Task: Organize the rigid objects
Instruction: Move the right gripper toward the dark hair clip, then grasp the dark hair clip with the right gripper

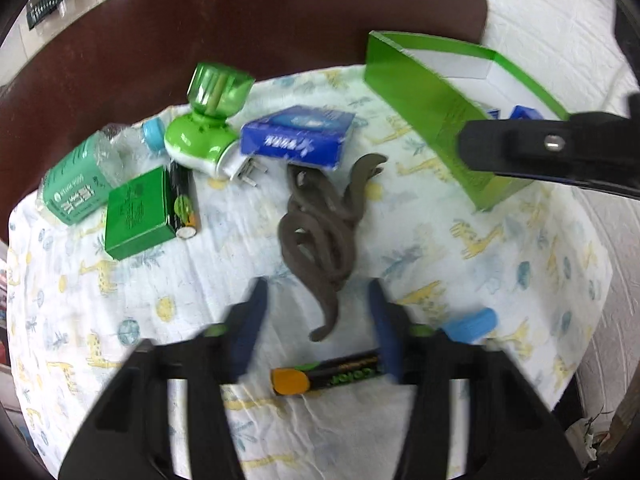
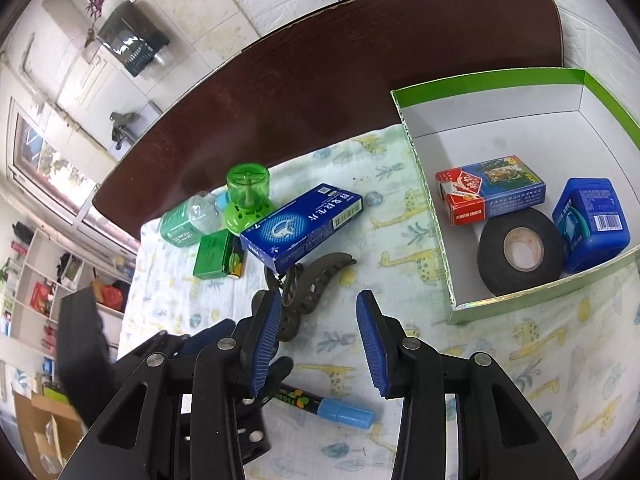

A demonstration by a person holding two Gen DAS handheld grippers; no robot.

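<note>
My left gripper (image 1: pixel 316 320) is open, low over a black marker with a blue cap (image 1: pixel 352 370) and the tail of a brown hair claw (image 1: pixel 320 232). My right gripper (image 2: pixel 318 344) is open and empty above the cloth, right of the hair claw (image 2: pixel 304 284). The marker (image 2: pixel 324 406) lies just under it. A green-edged white box (image 2: pixel 516 288) at right holds a card pack (image 2: pixel 490 188), black tape roll (image 2: pixel 520 250) and blue container (image 2: pixel 592 220). It also shows in the left wrist view (image 1: pixel 424 96).
On the giraffe-print cloth (image 1: pixel 480 264) lie a blue carton (image 1: pixel 300 136), a green plug-in repellent (image 1: pixel 208 128), a small green box (image 1: pixel 138 212) with a second marker (image 1: pixel 182 204), and a green-labelled bottle (image 1: pixel 80 184). Dark brown table (image 2: pixel 320 80) beyond.
</note>
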